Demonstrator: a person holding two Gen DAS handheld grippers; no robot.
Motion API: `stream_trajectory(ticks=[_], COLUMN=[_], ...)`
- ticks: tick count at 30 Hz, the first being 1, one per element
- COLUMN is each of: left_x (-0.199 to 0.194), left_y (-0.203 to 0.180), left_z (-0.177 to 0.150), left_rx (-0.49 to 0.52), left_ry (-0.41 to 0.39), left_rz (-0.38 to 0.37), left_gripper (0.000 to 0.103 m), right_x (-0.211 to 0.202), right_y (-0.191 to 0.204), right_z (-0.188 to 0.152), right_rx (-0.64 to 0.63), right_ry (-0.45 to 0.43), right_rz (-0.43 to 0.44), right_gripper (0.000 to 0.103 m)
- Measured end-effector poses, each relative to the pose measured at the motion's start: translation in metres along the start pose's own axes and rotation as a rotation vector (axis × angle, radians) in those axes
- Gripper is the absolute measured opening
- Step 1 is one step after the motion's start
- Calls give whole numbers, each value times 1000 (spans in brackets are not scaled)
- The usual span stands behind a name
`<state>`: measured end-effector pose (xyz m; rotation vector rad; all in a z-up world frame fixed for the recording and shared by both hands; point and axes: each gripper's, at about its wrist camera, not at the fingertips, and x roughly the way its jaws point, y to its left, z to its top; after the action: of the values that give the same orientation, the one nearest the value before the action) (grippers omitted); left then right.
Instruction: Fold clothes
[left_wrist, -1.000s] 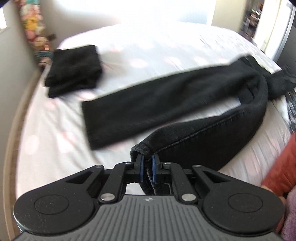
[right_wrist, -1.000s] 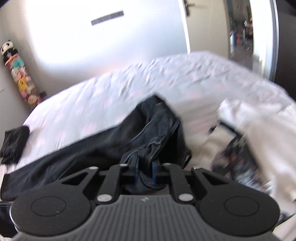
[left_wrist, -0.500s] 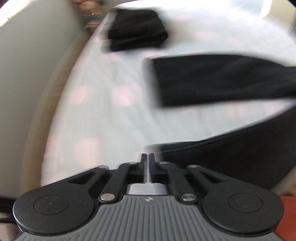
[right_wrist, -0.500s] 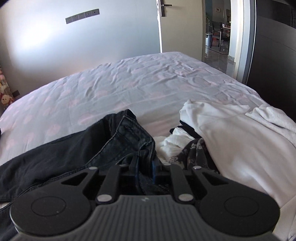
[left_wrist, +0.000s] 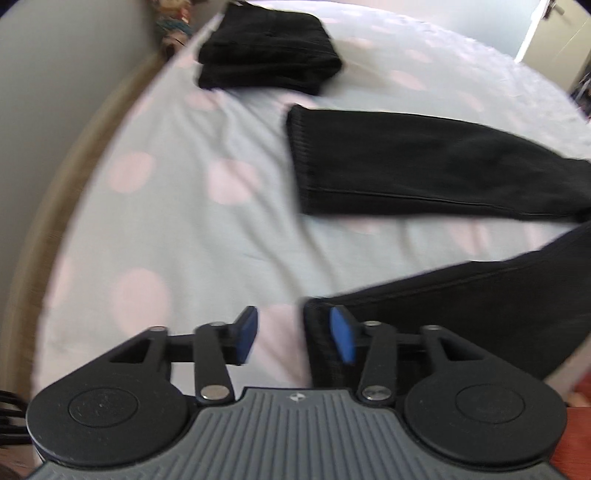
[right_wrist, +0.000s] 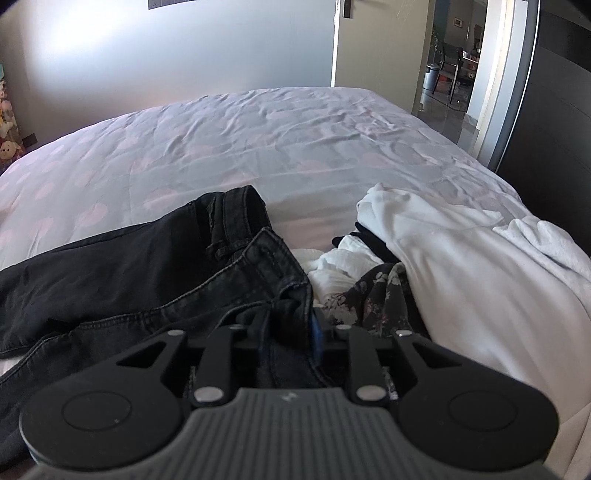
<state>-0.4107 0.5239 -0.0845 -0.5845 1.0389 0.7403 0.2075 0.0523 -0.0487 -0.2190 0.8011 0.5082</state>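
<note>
Black jeans (left_wrist: 424, 162) lie spread on the bed, one leg flat across the middle, the other leg's hem (left_wrist: 321, 332) lying between the fingers of my left gripper (left_wrist: 293, 336), which is open. In the right wrist view the jeans' waistband (right_wrist: 258, 258) lies crumpled in front of my right gripper (right_wrist: 286, 332), whose jaws are closed on the waist fabric.
A folded black garment (left_wrist: 269, 55) sits at the bed's far left corner. A pile of white clothes (right_wrist: 461, 258) and a floral dark piece (right_wrist: 373, 295) lie right of the waistband. The bed's left edge (left_wrist: 92, 155) meets a wall. A doorway (right_wrist: 454, 66) is far right.
My left gripper has opened and let the leg hem drop onto the bed near its left edge. The right gripper lowered the waistband onto the bed and still holds it.
</note>
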Motion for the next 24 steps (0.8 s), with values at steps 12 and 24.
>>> stream_trajectory(ticks=[12, 24], left_x=[49, 34], left_y=[-27, -27], left_z=[-31, 17], left_rx=[-19, -47], left_ry=[85, -101], left_rz=[-59, 155], left_gripper=[8, 5], right_x=[-20, -40], right_y=[-18, -24], right_z=[-22, -40], right_rx=[-9, -73], right_ry=[17, 8], right_rz=[-2, 4], right_gripper=[70, 71])
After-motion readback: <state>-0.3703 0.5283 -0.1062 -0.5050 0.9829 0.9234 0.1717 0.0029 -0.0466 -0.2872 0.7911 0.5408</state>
